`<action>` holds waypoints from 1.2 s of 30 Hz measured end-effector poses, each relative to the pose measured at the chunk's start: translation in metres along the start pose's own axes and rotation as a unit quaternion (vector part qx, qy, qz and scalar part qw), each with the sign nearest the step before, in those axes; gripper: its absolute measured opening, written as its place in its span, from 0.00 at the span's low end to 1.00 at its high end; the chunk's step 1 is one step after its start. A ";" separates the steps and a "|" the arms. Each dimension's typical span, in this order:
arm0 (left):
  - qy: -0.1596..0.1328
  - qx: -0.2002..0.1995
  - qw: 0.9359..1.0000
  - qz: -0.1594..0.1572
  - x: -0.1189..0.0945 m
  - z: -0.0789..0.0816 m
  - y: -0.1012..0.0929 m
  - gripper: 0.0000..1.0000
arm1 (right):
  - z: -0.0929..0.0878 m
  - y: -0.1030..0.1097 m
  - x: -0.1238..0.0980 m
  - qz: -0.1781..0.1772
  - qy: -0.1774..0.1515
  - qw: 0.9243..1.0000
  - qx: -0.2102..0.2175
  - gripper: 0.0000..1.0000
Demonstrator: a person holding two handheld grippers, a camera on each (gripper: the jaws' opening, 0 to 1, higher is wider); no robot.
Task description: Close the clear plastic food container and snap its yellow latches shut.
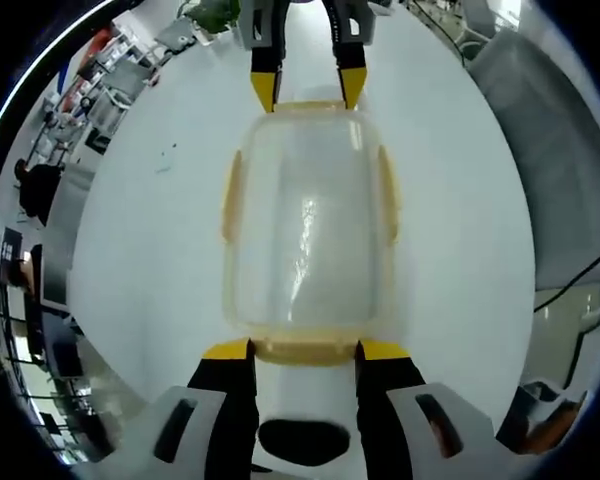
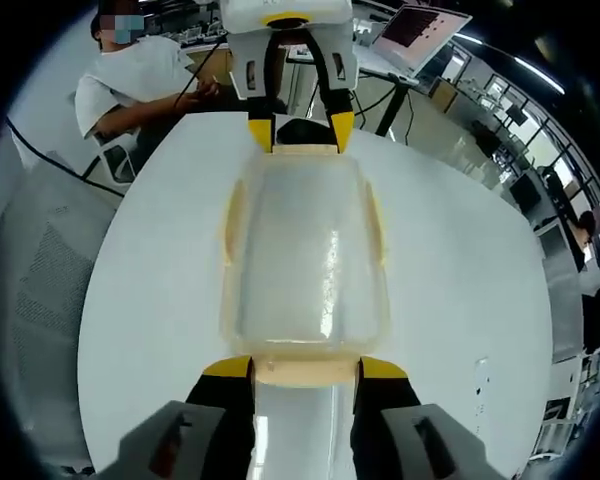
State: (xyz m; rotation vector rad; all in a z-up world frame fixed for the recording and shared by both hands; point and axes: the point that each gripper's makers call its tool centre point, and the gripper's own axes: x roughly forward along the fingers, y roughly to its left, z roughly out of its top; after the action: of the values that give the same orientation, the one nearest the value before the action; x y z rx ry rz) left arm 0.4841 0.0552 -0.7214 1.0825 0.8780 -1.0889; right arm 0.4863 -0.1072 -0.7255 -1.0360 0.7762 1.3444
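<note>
On the white desk (image 1: 130, 260) the clear container (image 1: 305, 225) lies lid-on between both grippers. The left gripper (image 1: 305, 350) at 6 o'clock stands wide around its end latch (image 1: 305, 352); the right gripper (image 2: 305, 368) likewise. Whether the side latches (image 1: 231, 195) are snapped is unclear.

The left gripper view looks steeply down along its own jaws from close above the container (image 1: 305, 230), which lies lengthwise up the middle of the picture on the white table (image 1: 150, 250). The right gripper view looks down the same container (image 2: 305, 255) from the opposite end, equally near. Each camera faces the other: the right gripper (image 1: 308, 88) enters the left gripper view at the far end, and the left gripper (image 2: 300, 130) stands at the far end in the right gripper view. Both views share the container and the table (image 2: 460, 260) around it.
</note>
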 end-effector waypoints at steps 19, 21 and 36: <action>-0.013 0.016 1.000 -0.004 -0.007 0.037 0.009 0.36 | -0.023 -0.003 -0.029 -0.001 0.001 1.000 0.007 0.34; -0.016 0.019 1.000 -0.002 -0.007 0.044 0.010 0.36 | -0.029 -0.003 -0.034 -0.001 0.001 1.000 0.009 0.34; -0.031 0.004 1.000 0.003 0.001 0.099 0.000 0.36 | -0.080 -0.001 -0.059 0.012 0.001 1.000 -0.003 0.34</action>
State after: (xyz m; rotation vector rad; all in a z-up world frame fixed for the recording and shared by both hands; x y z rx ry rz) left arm 0.4881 -0.0409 -0.6967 1.0515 0.8219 -1.1163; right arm 0.4908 -0.2042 -0.7015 -1.0356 0.7878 1.3684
